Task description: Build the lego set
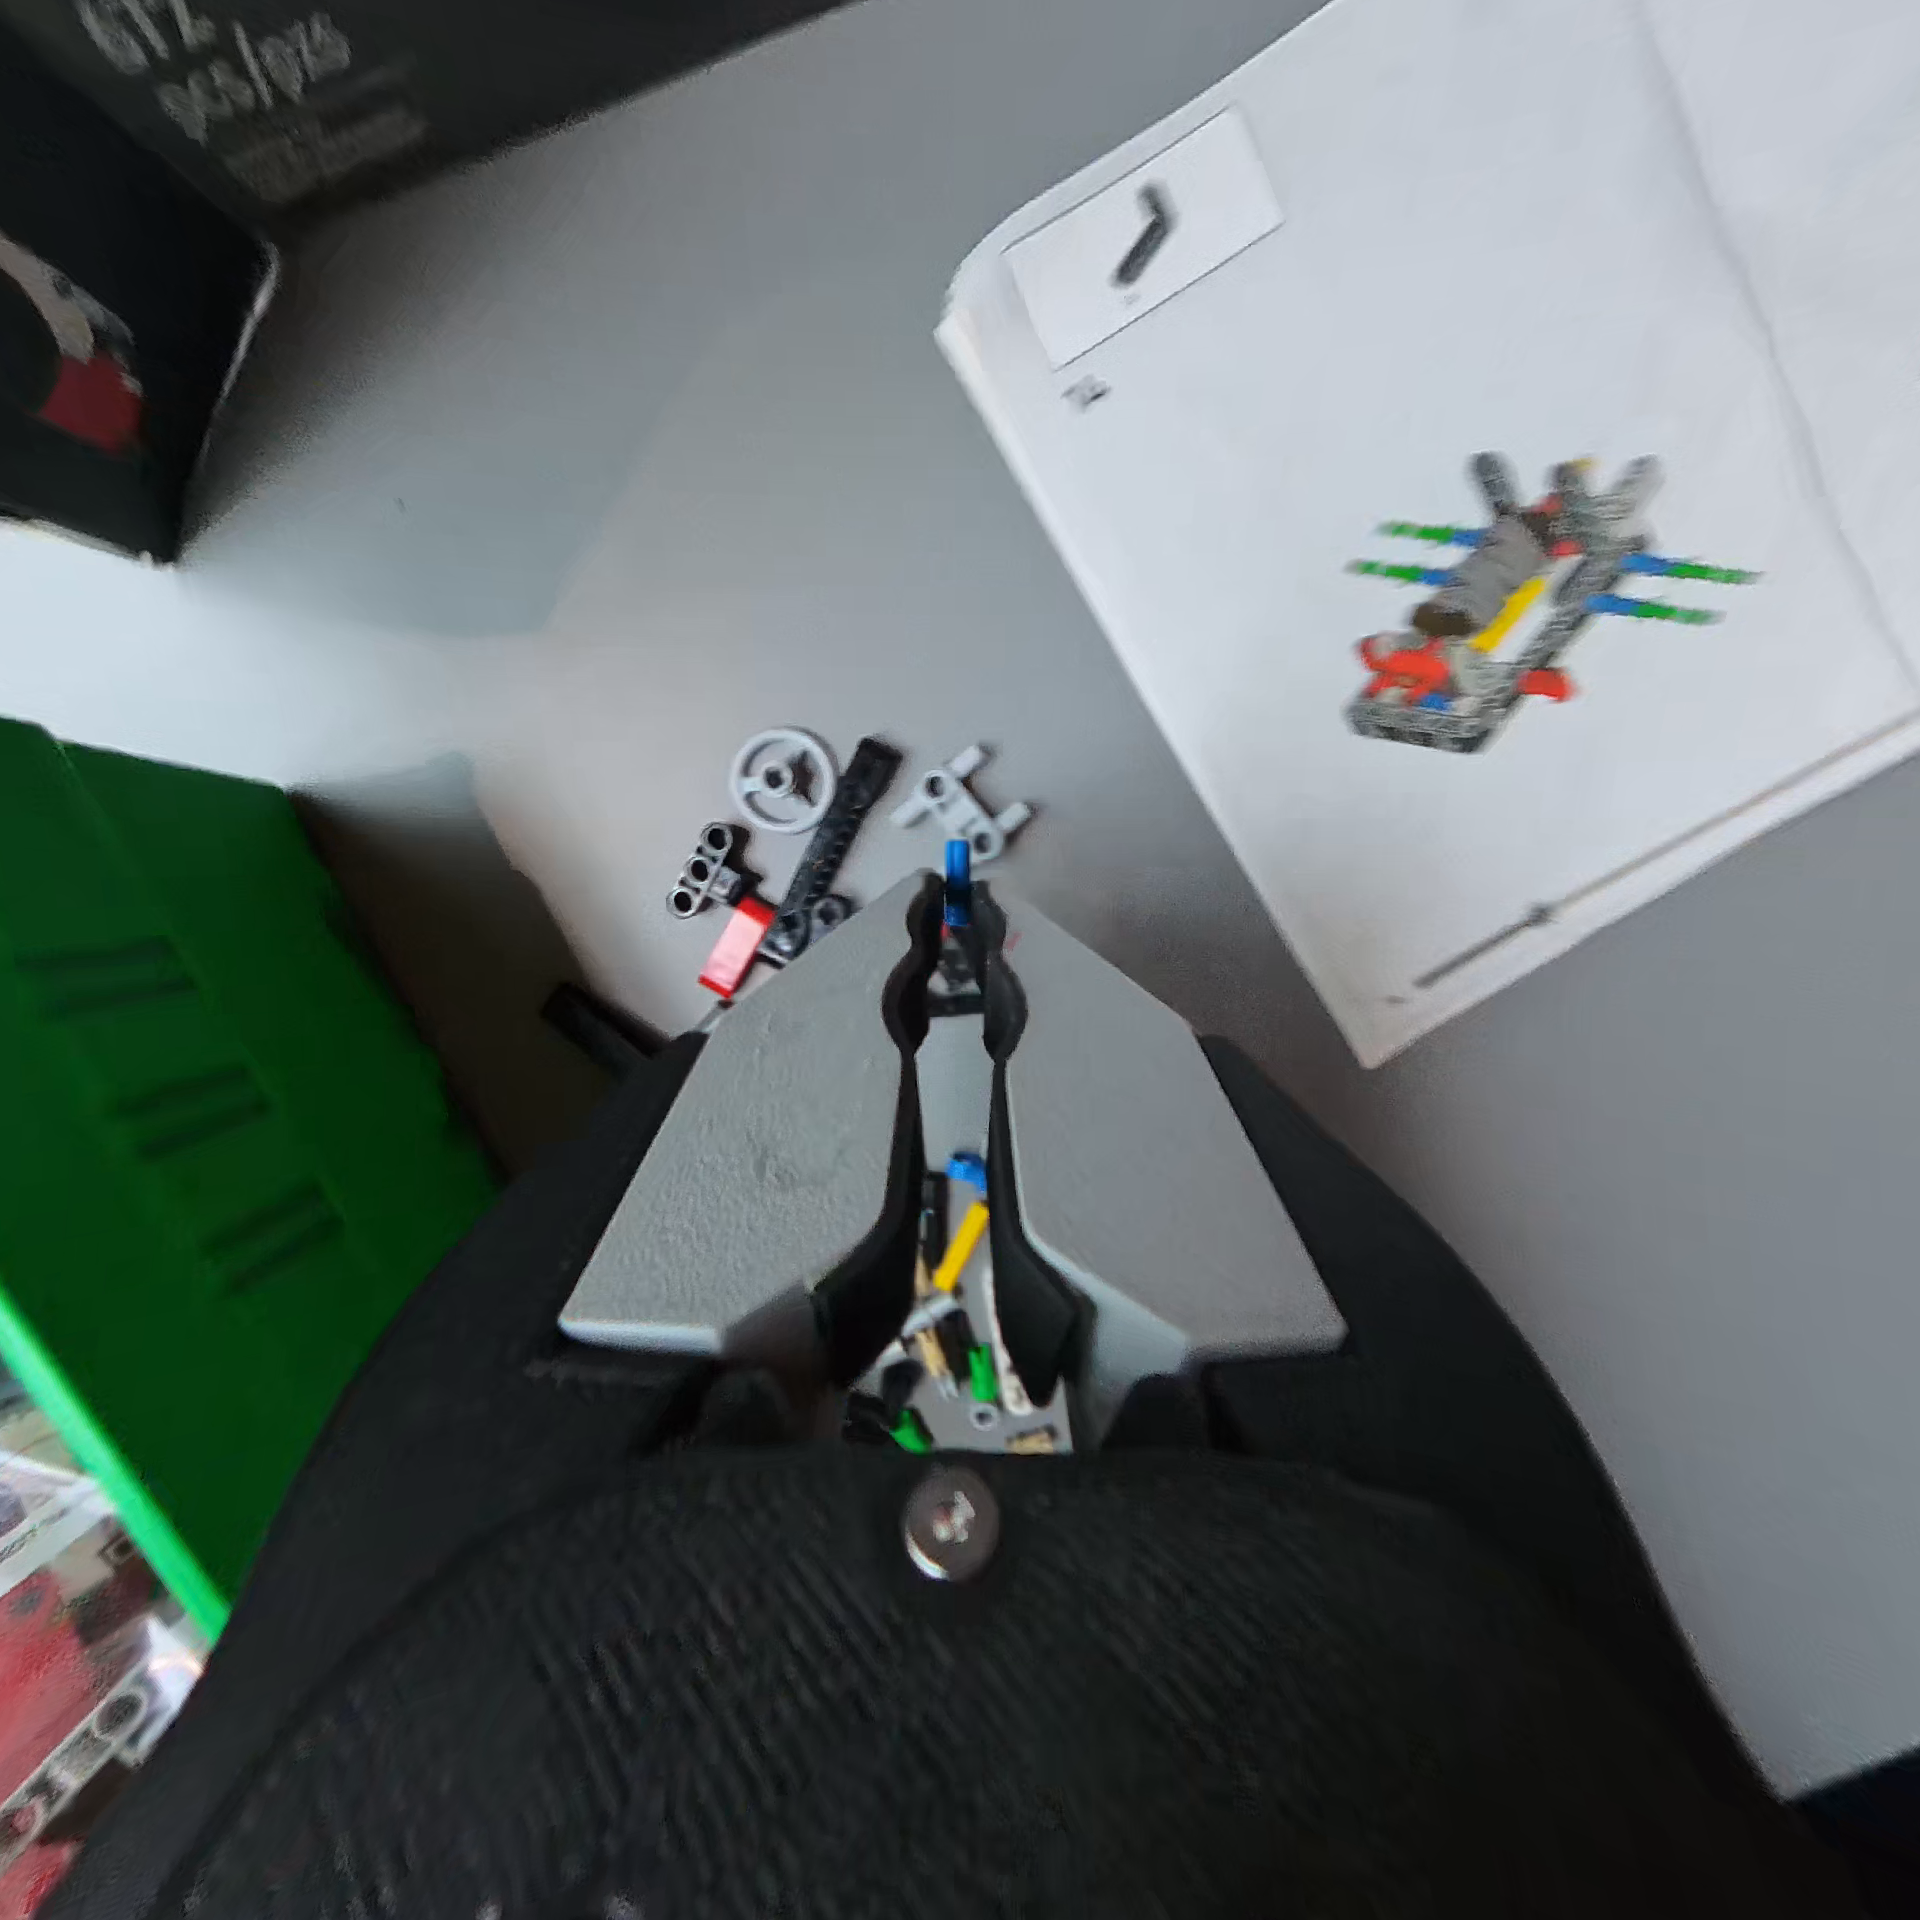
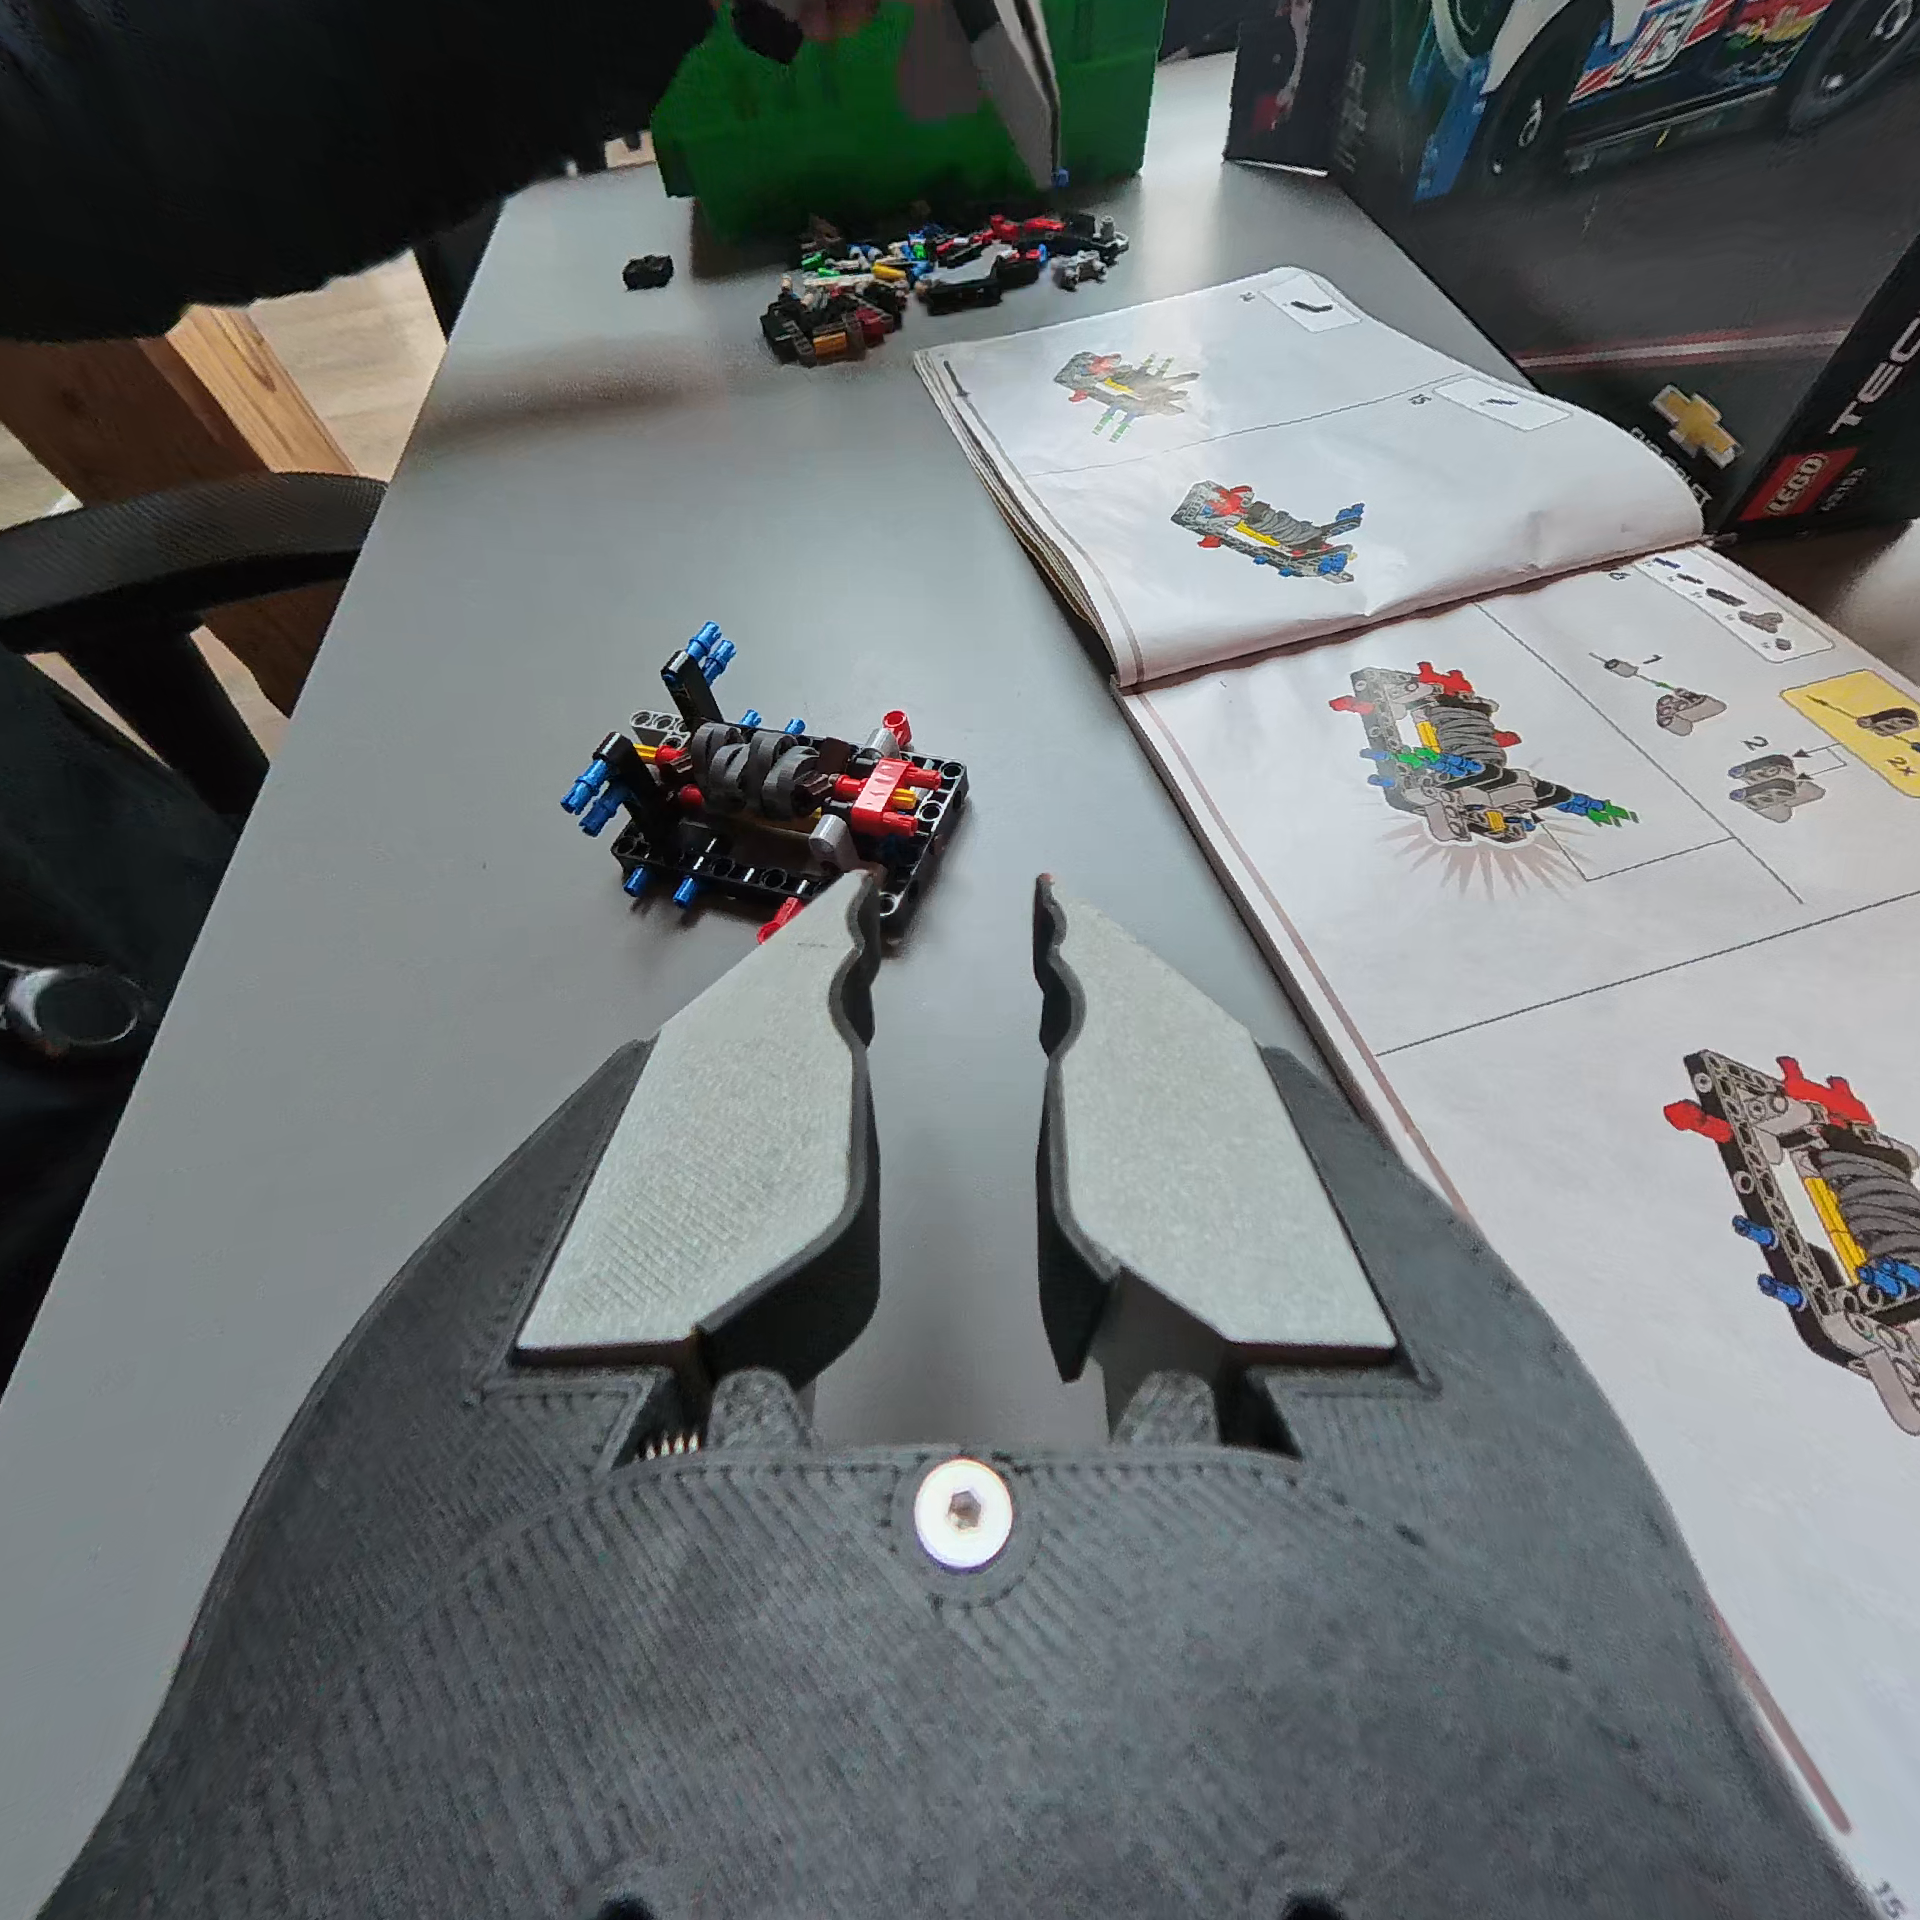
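My left gripper (image 1: 956, 904) is shut on a small blue pin (image 1: 956, 881) and holds it above the grey table, over a pile of loose parts (image 1: 821, 842). The same gripper shows far off in the right wrist view (image 2: 1044, 156), above the loose parts pile (image 2: 935, 275). My right gripper (image 2: 951, 899) is open and empty, low over the table. The partly built black frame model (image 2: 774, 800) with blue and red pins lies just ahead and left of its left finger (image 2: 847, 925).
An open instruction booklet (image 2: 1455, 623) lies on the right, also in the left wrist view (image 1: 1455, 468). A green bin (image 2: 894, 114) and set boxes (image 2: 1662, 208) stand at the back. A chair arm (image 2: 156, 561) is beyond the table's left edge. The left gripper's tips are roughly 45 cm from the right gripper's.
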